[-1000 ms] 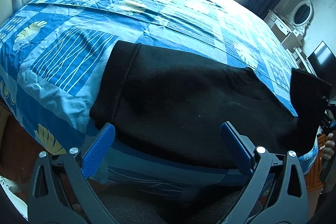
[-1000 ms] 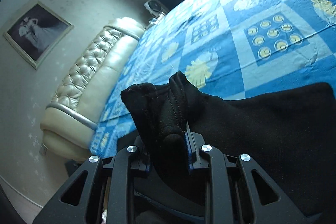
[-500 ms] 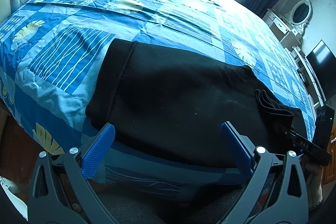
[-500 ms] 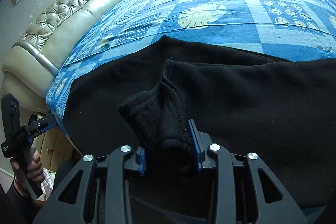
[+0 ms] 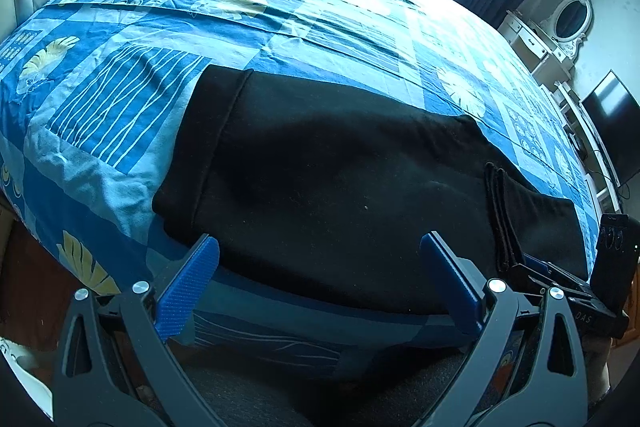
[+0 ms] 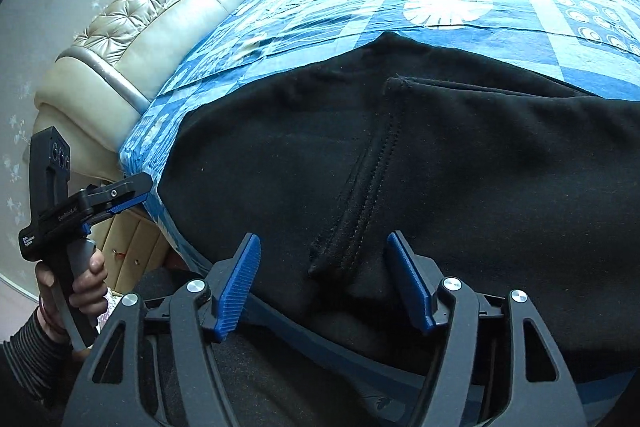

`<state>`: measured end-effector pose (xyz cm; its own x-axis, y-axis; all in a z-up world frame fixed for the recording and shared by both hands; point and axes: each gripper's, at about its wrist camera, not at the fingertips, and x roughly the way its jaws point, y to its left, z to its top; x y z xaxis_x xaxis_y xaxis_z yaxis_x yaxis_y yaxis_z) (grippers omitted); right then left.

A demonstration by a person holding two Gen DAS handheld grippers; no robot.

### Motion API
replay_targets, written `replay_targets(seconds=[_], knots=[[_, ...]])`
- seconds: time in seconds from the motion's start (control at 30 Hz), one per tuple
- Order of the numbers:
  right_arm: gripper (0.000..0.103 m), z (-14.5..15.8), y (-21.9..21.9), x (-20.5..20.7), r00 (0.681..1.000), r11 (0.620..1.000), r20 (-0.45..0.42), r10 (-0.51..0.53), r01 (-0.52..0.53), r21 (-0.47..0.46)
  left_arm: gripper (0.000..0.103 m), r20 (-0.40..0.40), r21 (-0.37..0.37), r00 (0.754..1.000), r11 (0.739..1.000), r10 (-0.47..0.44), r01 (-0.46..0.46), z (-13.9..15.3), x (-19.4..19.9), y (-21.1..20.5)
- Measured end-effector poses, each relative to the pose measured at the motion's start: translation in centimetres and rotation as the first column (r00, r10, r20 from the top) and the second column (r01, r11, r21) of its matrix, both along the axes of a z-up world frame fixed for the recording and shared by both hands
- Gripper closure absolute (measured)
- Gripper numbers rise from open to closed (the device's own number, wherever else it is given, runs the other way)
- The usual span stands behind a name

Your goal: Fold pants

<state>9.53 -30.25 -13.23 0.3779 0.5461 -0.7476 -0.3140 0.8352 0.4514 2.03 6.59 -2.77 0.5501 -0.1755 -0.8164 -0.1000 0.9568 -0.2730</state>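
Both hand-held grippers spread, w/o cloth; right hand-held gripper (image 6: 324,287) nearer pant hem (image 6: 352,211), probably lying lower-center; black pants (image 5: 340,179) run left-right across bed (image 5: 280,7); left hand-held gripper (image 5: 320,283).

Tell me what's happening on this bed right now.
A person with a gripper in each hand is folding black pants on the blue patterned bedspread. The leg cuff lies folded over on the pants, between the fingers of the right gripper, which is open. The left gripper is open too, at the bed's near edge, holding nothing.
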Motion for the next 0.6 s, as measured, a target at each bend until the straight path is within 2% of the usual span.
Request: replay_targets(seconds=[0.13,0.2,0.27,0.33,0.37,0.4,0.43,0.47,0.53,0.6], knots=[[0.037,2.7,-3.0,-0.1,1.000,0.987,0.011,-0.023,0.021,0.156,0.003,0.000,-0.006,1.000,1.000,0.003,-0.003,0.0,-0.1,0.1],[0.037,4.7,-6.8,-0.2,0.994,0.971,0.044,-0.102,0.090,0.223,0.003,-0.001,-0.009,1.000,1.000,0.002,-0.002,0.0,-0.2,0.0],[0.037,6.2,-11.8,-0.4,0.973,0.944,0.070,-0.219,0.193,0.269,0.003,0.001,-0.009,1.000,1.000,-0.005,0.005,0.1,-0.2,-0.2],[0.037,6.7,-17.5,-1.0,0.927,0.902,0.081,-0.366,0.333,0.275,0.003,0.001,-0.007,1.000,1.000,-0.015,0.015,0.0,-0.2,-0.4],[0.037,6.5,-20.3,-1.4,0.897,0.869,0.073,-0.435,0.398,0.292,0.003,0.001,-0.006,1.000,1.000,-0.019,0.019,0.0,-0.2,-0.5],[0.037,5.8,-23.1,-1.7,0.864,0.829,0.050,-0.501,0.463,0.313,0.003,0.000,-0.006,1.000,1.000,-0.022,0.022,0.0,-0.3,-0.6],[0.037,4.7,-25.4,-1.8,0.808,0.765,-0.022,-0.589,0.566,0.307,0.003,-0.003,-0.006,1.000,1.000,-0.024,0.024,-0.1,-0.2,-0.7],[0.037,3.5,-27.2,-1.7,0.781,0.730,-0.072,-0.620,0.608,0.312,0.003,-0.006,-0.007,1.000,1.000,-0.027,0.027,-0.2,-0.2,-0.8],[0.037,0.8,-29.4,-1.3,0.748,0.674,-0.165,-0.643,0.655,0.342,0.003,-0.012,-0.008,0.999,1.000,-0.030,0.030,-0.3,-0.2,-1.0],[0.038,-1.5,-29.8,-0.7,0.739,0.640,-0.237,-0.630,0.668,0.379,0.003,-0.016,-0.005,0.999,1.000,-0.030,0.030,-0.5,-0.2,-1.0]])
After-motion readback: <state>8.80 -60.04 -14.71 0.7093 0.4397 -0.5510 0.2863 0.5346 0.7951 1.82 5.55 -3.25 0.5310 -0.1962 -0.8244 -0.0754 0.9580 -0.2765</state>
